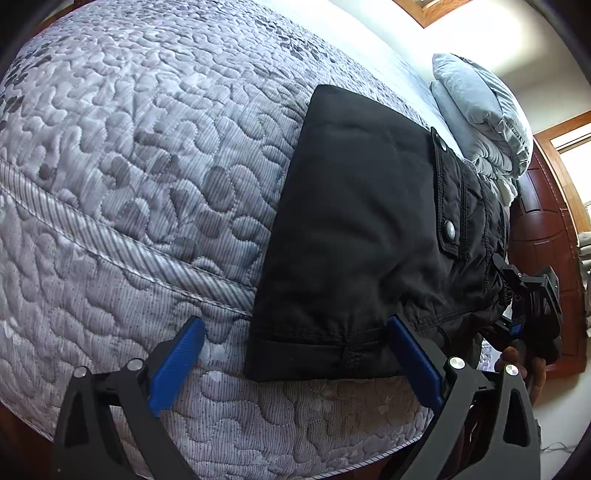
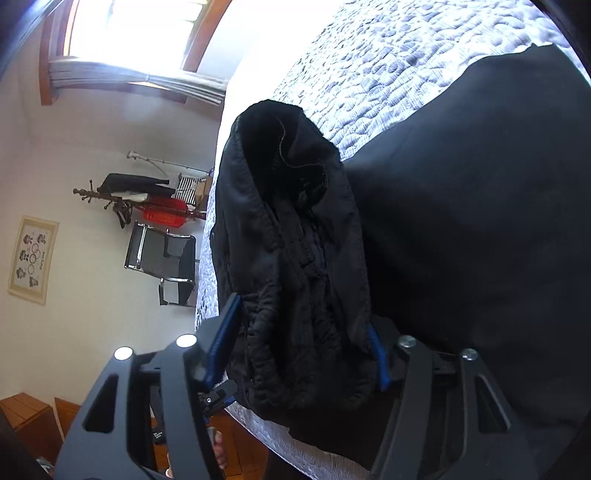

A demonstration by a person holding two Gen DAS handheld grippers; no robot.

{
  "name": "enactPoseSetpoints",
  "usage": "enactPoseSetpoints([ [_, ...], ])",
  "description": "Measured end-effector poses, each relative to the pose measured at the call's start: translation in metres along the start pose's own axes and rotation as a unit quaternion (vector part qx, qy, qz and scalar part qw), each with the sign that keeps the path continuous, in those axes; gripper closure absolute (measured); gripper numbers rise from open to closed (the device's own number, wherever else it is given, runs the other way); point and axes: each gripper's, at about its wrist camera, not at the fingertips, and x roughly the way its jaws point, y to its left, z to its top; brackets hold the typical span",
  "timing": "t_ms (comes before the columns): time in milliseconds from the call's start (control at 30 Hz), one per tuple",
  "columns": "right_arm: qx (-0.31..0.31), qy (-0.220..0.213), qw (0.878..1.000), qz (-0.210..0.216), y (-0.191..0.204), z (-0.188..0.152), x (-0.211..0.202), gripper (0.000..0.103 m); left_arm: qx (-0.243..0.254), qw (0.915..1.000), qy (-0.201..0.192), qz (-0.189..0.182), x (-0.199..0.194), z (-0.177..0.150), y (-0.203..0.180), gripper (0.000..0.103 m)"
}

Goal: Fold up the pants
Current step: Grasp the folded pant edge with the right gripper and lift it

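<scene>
Left wrist view: the left gripper (image 1: 295, 354) hangs above the near edge of a quilted grey mattress (image 1: 122, 155), its blue-padded fingers (image 1: 173, 365) spread wide with nothing pinched between them. The black pants (image 1: 354, 229), folded into a compact rectangle, lie on the mattress directly ahead of this gripper; their hemmed near edge sits between the two fingers, and the right-hand finger overlaps the fabric's lower corner, though contact cannot be judged. A pocket flap with two metal snaps (image 1: 450, 231) runs along the side of the pants to the gripper's right. Beyond the pants, further ahead and to the right, rests a stack of folded grey bedding (image 1: 480, 110). At the right edge of this view the right gripper (image 1: 532, 295) meets the gathered end of the pants, with a person's hand (image 1: 517, 363) behind it.

Right wrist view: the right gripper (image 2: 303, 354) pinches the bunched waistband end of the pants (image 2: 295, 266), its jaws partly closed with the blue pads pressed against both sides of the bundle. The rest of the garment spreads flat ahead and to the right across the mattress (image 2: 388, 74). To the gripper's left stand a black chair (image 2: 162, 258) and a coat rack (image 2: 122, 199) beside a wall poster (image 2: 33, 258), with a bright window (image 2: 140, 33) above.
</scene>
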Motion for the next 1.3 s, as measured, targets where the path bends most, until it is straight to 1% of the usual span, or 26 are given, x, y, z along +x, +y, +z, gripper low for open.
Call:
enactPoseSetpoints([
  [33,-0.001,0.000,1.000,-0.001,-0.001,0.000,-0.002,0.064,0.000,1.0000,0.000,0.001,0.000,0.000,-0.001,0.004],
  [100,-0.004,0.001,1.000,0.005,-0.002,-0.001,-0.004,0.071,0.002,1.0000,0.001,0.003,0.001,0.000,-0.002,0.004],
  [133,-0.006,0.000,1.000,0.009,0.000,-0.002,-0.005,0.073,0.003,1.0000,0.001,0.003,0.001,0.000,-0.003,0.004],
  [233,-0.006,-0.003,1.000,0.018,0.005,-0.004,-0.008,0.076,0.003,1.0000,0.002,0.005,0.002,-0.001,-0.004,0.004],
  [400,-0.034,-0.006,0.999,0.008,0.030,-0.008,-0.017,0.078,0.000,1.0000,0.004,0.005,0.001,-0.002,-0.003,0.004],
  [533,-0.068,-0.008,0.998,-0.003,0.055,-0.011,-0.028,0.078,-0.003,1.0000,0.003,0.002,-0.004,-0.003,-0.001,0.004],
  [867,-0.126,-0.013,0.992,0.000,0.109,-0.012,-0.051,0.078,0.005,0.9999,-0.007,-0.014,-0.023,-0.005,-0.001,0.004],
  [1000,-0.140,-0.019,0.990,0.002,0.119,-0.014,-0.069,0.078,0.007,0.9996,-0.013,-0.023,-0.032,-0.006,-0.004,0.004],
  [1167,-0.148,-0.033,0.988,0.003,0.120,-0.013,-0.094,0.078,0.018,0.9994,-0.019,-0.022,-0.040,-0.006,-0.012,0.004],
  [1300,-0.149,-0.042,0.988,-0.010,0.120,-0.012,-0.106,0.078,0.023,0.9994,-0.015,-0.022,-0.041,-0.009,-0.015,0.004],
])
